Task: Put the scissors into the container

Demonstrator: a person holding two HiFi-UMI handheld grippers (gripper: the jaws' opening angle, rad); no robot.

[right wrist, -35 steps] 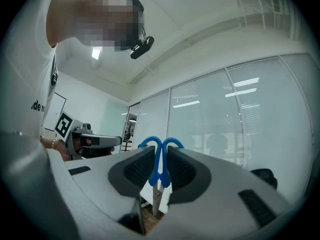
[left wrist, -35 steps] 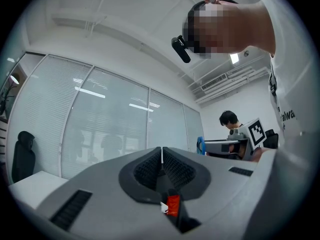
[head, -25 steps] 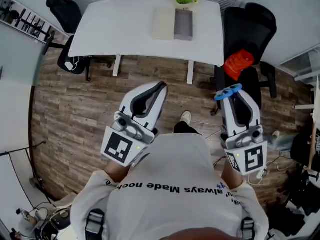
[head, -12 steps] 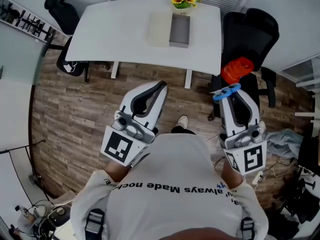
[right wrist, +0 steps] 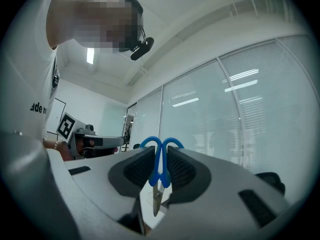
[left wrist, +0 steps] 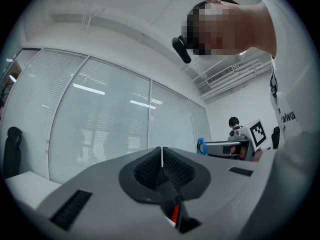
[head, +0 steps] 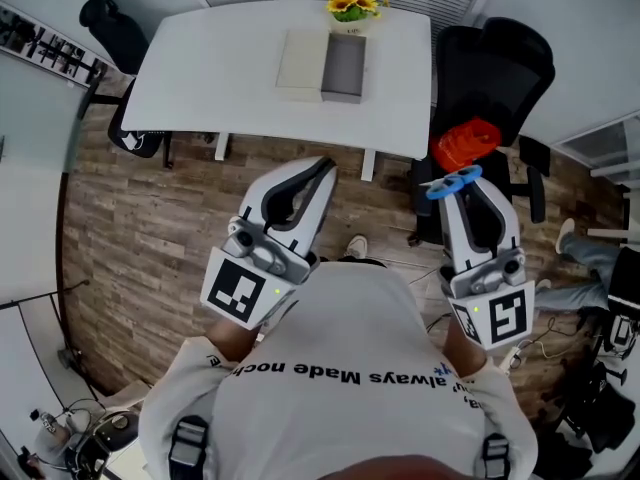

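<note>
Since the earlier frame the white table (head: 200, 78) has slid lower and to the left in the head view, so that we now stand closer to it, while both grippers keep the same places before the chest. The left gripper (head: 322, 171) has its jaws pressed together with nothing between them, as the left gripper view confirms. The right gripper (head: 458, 182) pinches the scissors (head: 452, 183): in the right gripper view the two jaw pads close on the blue handles, the loops stand out beyond the tips and the metal blades point back toward the gripper body. We carry the scissors over the wooden floor (head: 150, 228), short of the table's near edge and well apart from the container (head: 344, 66). The container, a grey open box, lies on the far half of the table, with a beige lid (head: 300, 63) touching its left side and a pot of yellow flowers (head: 350, 5) just behind it. A black chair (head: 495, 68) bearing an orange object (head: 465, 143) stands at the table's right end.
</note>
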